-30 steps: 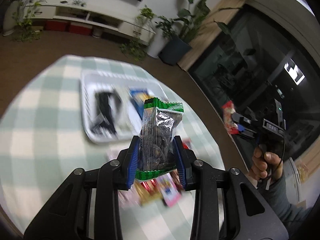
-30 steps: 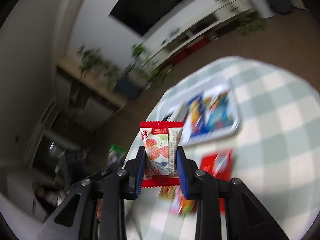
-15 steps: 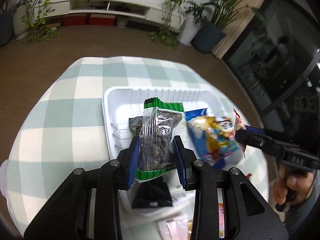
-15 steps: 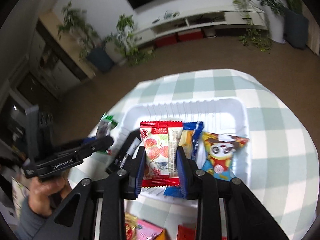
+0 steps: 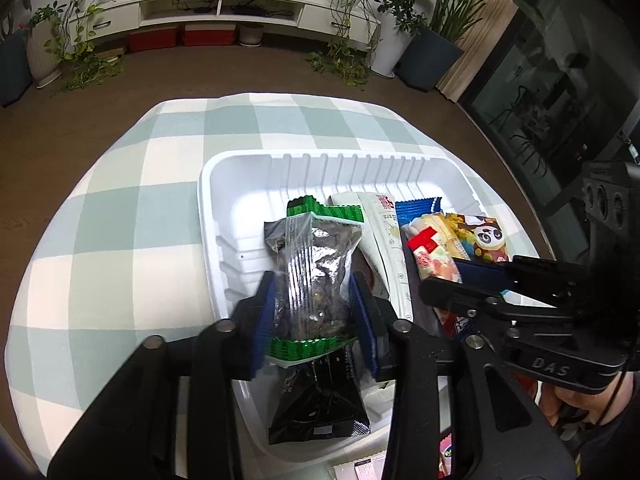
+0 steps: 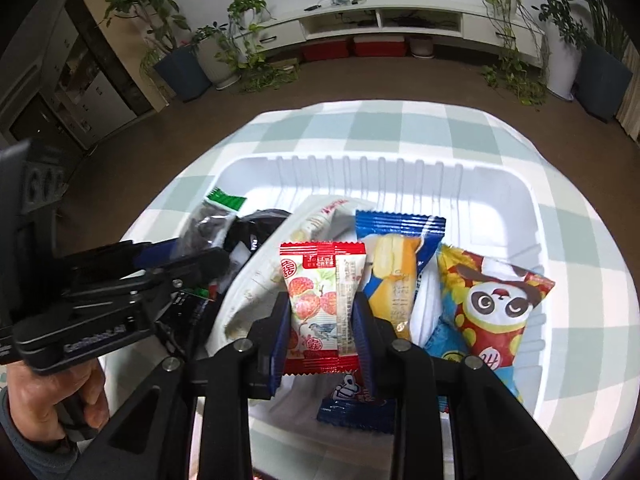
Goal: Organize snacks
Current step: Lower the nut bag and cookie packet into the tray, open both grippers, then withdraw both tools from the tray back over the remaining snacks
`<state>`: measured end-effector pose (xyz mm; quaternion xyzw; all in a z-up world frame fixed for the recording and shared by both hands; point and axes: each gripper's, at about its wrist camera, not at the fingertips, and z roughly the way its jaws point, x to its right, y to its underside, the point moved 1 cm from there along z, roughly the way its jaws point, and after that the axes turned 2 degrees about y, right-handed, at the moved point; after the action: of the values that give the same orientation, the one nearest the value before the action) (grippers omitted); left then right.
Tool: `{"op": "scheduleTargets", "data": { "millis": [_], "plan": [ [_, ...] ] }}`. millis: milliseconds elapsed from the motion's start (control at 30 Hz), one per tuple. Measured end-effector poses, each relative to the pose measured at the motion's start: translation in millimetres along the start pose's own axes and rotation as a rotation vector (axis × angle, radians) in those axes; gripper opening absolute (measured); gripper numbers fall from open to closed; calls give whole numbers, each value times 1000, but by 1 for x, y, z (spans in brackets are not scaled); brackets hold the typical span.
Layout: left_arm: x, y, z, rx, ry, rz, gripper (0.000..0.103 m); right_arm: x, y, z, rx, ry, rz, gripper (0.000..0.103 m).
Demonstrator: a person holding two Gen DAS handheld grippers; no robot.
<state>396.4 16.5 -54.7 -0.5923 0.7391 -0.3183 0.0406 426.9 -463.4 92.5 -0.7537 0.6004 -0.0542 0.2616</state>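
Hovering over tray (image 5: 248, 184): prune pkt (image 5: 312, 276) between left tool (image 5: 316, 304) pads, jaws just opening.

Round table under a green-and-white checked cloth (image 5: 120, 208). Brown floor (image 5: 80, 112). Low white media console (image 5: 224, 8) with red storage boxes (image 5: 152, 38) beneath. Potted plants (image 5: 356, 20) along the wall. Dark glass cabinet (image 5: 552, 92) at one side.

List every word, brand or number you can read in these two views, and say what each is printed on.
"DAS": on the body of the right hand-held gripper.
"GenRobot.AI" (blurred, partly legible): on the body of the left hand-held gripper.
Print on the red strawberry packet, white packet and panda packet: too small or blurred to read.
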Motion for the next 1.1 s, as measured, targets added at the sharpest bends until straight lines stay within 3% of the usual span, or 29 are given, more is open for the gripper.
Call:
{"op": "scheduleTargets", "data": {
  "millis": [133, 433, 533, 800, 900, 967, 1100],
  "plan": [
    [0, 4, 1, -3, 0, -7, 47, 0, 3, 4, 2, 3, 4, 35],
    [3, 10, -11, 22, -6, 1, 49, -3, 4, 4, 10, 3, -4, 40],
    [5, 12, -23, 43, -7, 2, 49, -5, 4, 0, 17, 3, -10, 47],
    [19, 29, -71, 121, 13, 15, 69, -5, 3, -36, 71, -6, -7, 67],
    [22, 44, -90, 150, 36, -3, 78, 2, 6, -65, 119, -65, 32, 76],
    [25, 58, -100, 157, 48, -9, 90, 6, 11, -85, 157, -119, 58, 84],
    [28, 90, -112, 149, 59, -33, 102, 20, 39, -126, 225, -253, 150, 96]
  ]
}}
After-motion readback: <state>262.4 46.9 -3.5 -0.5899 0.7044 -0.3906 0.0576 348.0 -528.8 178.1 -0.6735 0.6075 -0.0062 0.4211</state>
